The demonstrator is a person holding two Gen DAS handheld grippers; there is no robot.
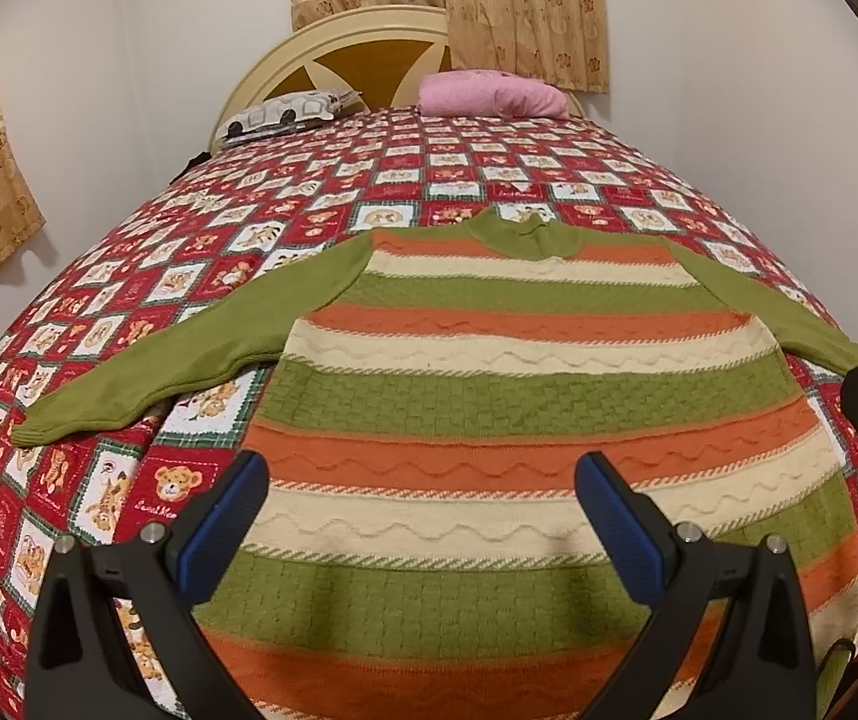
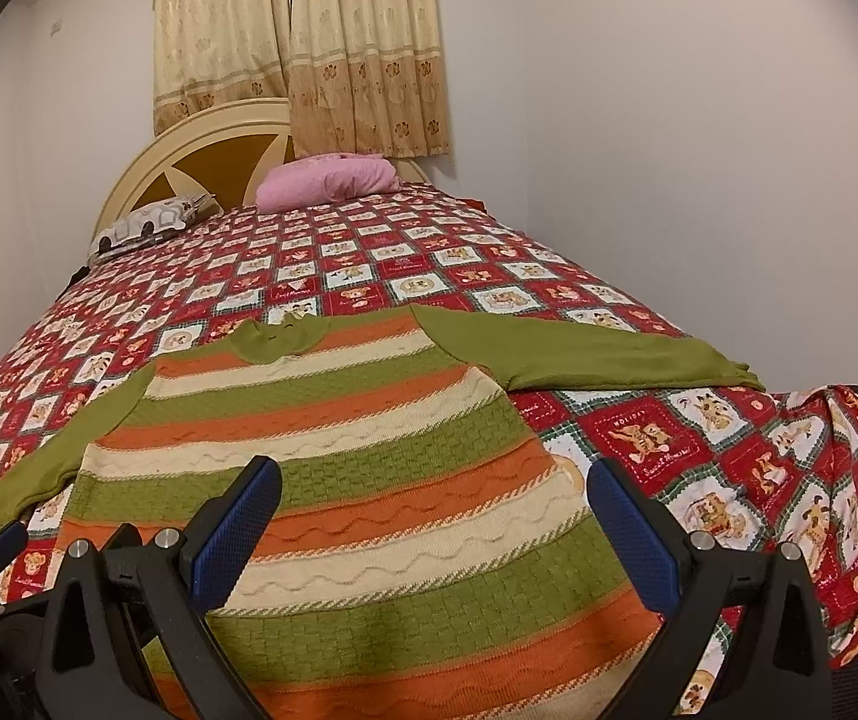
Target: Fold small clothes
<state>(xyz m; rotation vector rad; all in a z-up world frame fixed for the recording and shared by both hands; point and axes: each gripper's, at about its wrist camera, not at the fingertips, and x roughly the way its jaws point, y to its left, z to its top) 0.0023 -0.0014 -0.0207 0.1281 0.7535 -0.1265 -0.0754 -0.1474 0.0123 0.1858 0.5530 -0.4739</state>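
Beneath us we see our left gripper point(image 1: 420, 483) spread wide, holding nothing, above the striped sweater point(image 1: 489, 396). It lies flat on the red patchwork bedspread point(image 1: 285, 180), green sleeves stretched out to both sides, collar towards the headboard point(image 1: 285, 72). Further right, our right gripper point(image 2: 434, 501) gapes equally wide and empty over the sweater's lower right edge.

Sweater point(image 1: 513, 396) on bed point(image 1: 201, 276), pillows point(image 1: 489, 93) behind
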